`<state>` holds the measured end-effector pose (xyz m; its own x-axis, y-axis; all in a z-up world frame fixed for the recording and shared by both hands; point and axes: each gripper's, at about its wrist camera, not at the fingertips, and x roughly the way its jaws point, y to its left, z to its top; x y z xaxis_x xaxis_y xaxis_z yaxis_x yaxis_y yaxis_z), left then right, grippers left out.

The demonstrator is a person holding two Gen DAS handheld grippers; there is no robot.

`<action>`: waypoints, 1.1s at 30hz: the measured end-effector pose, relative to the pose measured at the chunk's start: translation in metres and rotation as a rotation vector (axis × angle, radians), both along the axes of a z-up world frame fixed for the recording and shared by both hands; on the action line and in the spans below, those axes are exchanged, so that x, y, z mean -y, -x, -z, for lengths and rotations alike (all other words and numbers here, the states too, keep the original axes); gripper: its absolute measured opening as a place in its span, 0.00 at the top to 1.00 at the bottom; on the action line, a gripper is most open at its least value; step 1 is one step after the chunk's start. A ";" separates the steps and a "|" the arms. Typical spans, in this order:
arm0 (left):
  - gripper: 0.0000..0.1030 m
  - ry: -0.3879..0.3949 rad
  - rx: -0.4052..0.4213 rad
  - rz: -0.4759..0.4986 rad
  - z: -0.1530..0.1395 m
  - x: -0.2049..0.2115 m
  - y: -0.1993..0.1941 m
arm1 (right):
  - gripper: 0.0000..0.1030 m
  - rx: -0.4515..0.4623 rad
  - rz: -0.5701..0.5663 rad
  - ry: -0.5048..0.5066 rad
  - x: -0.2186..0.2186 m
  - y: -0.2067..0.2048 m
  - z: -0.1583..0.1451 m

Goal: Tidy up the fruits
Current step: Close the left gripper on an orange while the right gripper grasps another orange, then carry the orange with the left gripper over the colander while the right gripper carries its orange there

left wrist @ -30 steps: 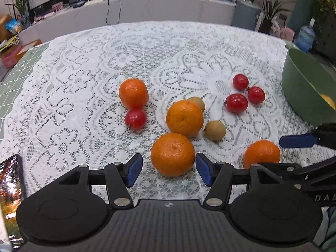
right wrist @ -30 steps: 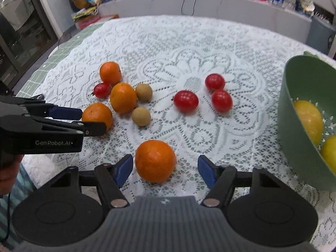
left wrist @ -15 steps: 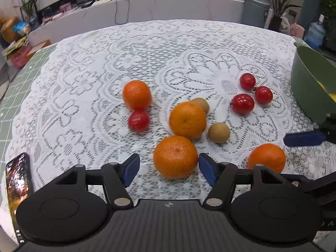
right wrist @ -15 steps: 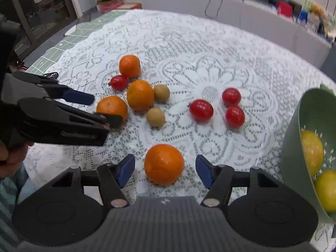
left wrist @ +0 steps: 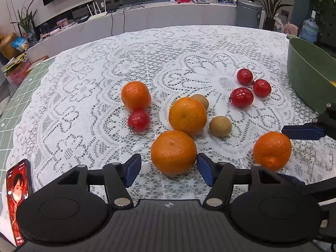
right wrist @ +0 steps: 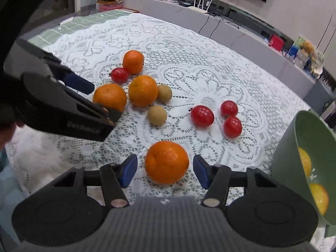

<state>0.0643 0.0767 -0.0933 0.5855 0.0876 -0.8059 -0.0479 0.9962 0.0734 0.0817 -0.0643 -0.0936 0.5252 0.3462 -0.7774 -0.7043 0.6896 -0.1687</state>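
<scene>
My left gripper (left wrist: 168, 170) is open, its blue pads on either side of an orange (left wrist: 173, 152) on the lace tablecloth; the right pad sits at its skin, the left stands off. My right gripper (right wrist: 164, 169) is open around another orange (right wrist: 167, 161), with a gap on both sides. That orange also shows in the left wrist view (left wrist: 272, 150). Two more oranges (left wrist: 187, 115) (left wrist: 135, 95), two small brown fruits (left wrist: 220, 126) (left wrist: 201, 101) and several red tomatoes (left wrist: 241, 97) (left wrist: 138, 120) lie beyond. A green bowl (right wrist: 289, 155) holds yellow fruits (right wrist: 318, 197).
A phone (left wrist: 17, 191) lies at the table's near left edge. The green bowl (left wrist: 304, 77) stands at the right edge. A green gridded mat (left wrist: 19, 96) shows beyond the cloth on the left. A counter with clutter (left wrist: 147, 4) runs behind the table.
Both grippers have lowered and moved forward a little, so each orange sits deeper between the pads. The fruits have not moved.
</scene>
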 end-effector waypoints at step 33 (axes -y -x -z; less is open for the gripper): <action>0.49 0.088 0.067 0.055 -0.029 0.003 0.003 | 0.58 -0.062 0.049 -0.082 0.025 -0.012 -0.020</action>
<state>0.0609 0.0740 -0.0639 0.6402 -0.0160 -0.7681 0.0055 0.9999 -0.0163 0.0940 -0.0895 -0.0733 0.4949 0.3851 -0.7789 -0.6766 0.7333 -0.0673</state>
